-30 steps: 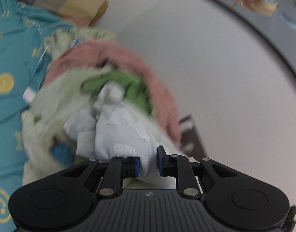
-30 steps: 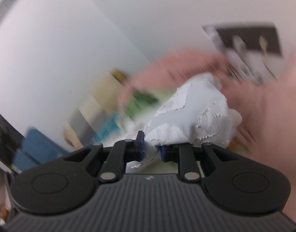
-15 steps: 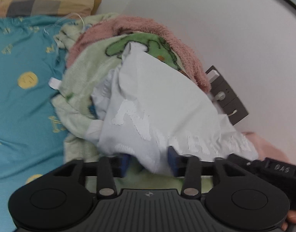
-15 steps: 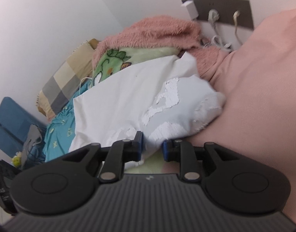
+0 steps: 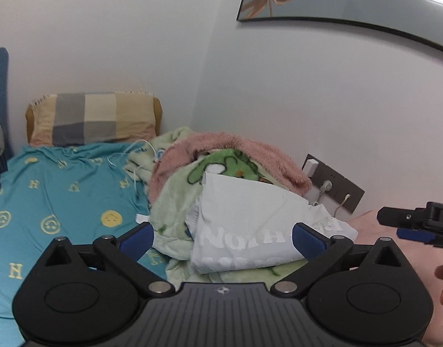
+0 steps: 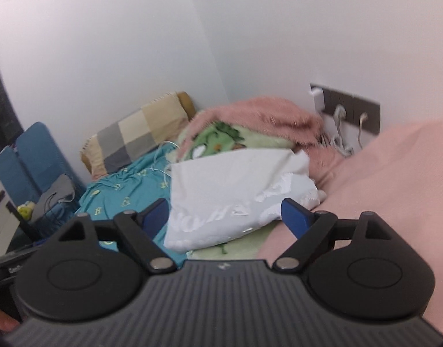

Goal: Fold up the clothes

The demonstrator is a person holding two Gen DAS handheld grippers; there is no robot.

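Observation:
A folded white garment with raised white lettering (image 5: 247, 225) lies on top of a green cartoon blanket (image 5: 175, 205) on the bed; it also shows in the right wrist view (image 6: 227, 185). My left gripper (image 5: 223, 240) is open and empty just in front of it. My right gripper (image 6: 224, 217) is open and empty too, its blue pads on either side of the garment's near edge without touching it. The right gripper's tip shows in the left wrist view (image 5: 415, 225), to the right of the garment.
A pink fluffy blanket (image 5: 250, 147) lies behind the green one. A teal patterned sheet (image 5: 62, 202) covers the bed at left, with a checked pillow (image 5: 94, 118) against the wall. A pink cover (image 6: 395, 179) is at right. A wall socket panel (image 6: 348, 110) holds plugged cables. Blue chairs (image 6: 30, 156) stand at far left.
Both grippers let go of the white garment and opened wide. They drew back from it, and it now rests folded on the green blanket.

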